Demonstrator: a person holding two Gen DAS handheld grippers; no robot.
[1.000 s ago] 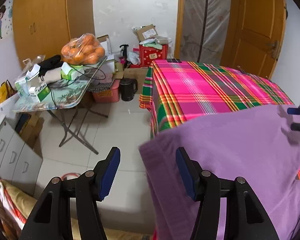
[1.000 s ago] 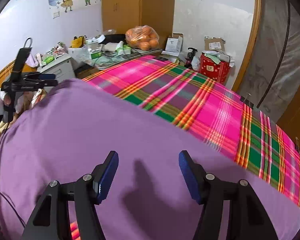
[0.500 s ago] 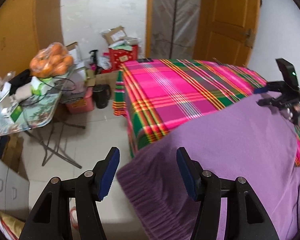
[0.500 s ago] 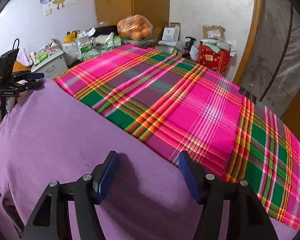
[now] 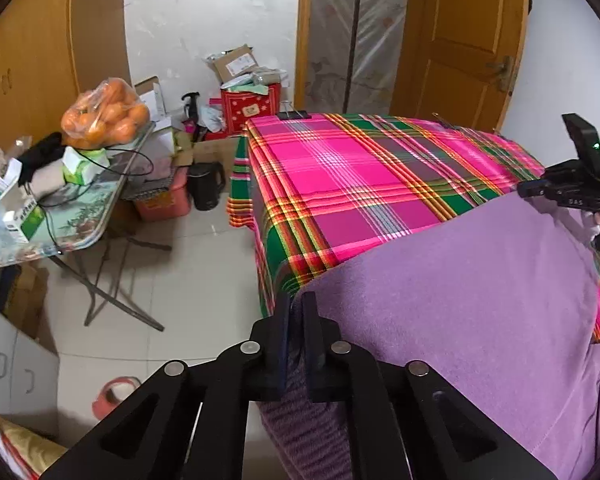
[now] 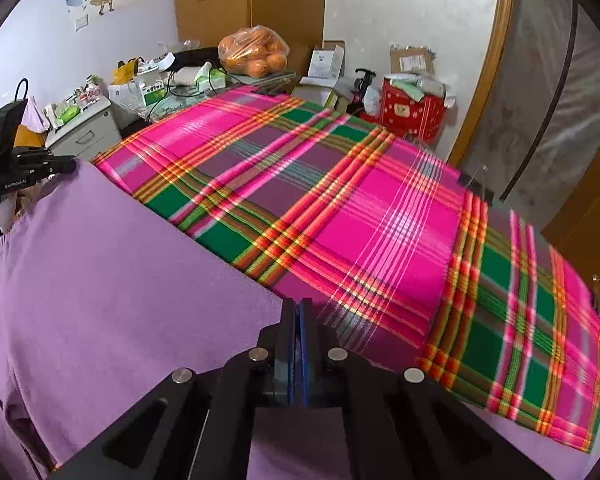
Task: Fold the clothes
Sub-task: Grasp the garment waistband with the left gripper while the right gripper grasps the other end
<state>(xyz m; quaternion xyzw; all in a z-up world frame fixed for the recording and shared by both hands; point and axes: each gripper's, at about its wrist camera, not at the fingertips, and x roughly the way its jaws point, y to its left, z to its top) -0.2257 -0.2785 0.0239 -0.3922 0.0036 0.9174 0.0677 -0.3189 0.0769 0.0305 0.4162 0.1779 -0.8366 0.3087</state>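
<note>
A purple garment (image 5: 480,292) lies spread over the near part of a table covered by a pink and green plaid cloth (image 5: 340,176). My left gripper (image 5: 296,308) is shut on the garment's near left corner, by the ribbed hem that hangs over the table's edge. My right gripper (image 6: 298,312) is shut on the garment's (image 6: 100,280) right corner, over the plaid cloth (image 6: 360,216). Each gripper shows in the other's view: the right one at the far right (image 5: 540,190), the left one at the far left (image 6: 66,166).
A folding side table (image 5: 80,216) stands left of the plaid table, with a bag of oranges (image 5: 106,116), boxes and cables. A kettle (image 5: 206,184), a red box (image 5: 250,106) and cartons crowd the far floor. A wooden door (image 5: 472,40) is behind. White drawers (image 6: 84,132) stand at left.
Both grippers have closed from open onto the purple garment's corners. The garment's far edge has drawn back toward me, so more plaid cloth shows.
</note>
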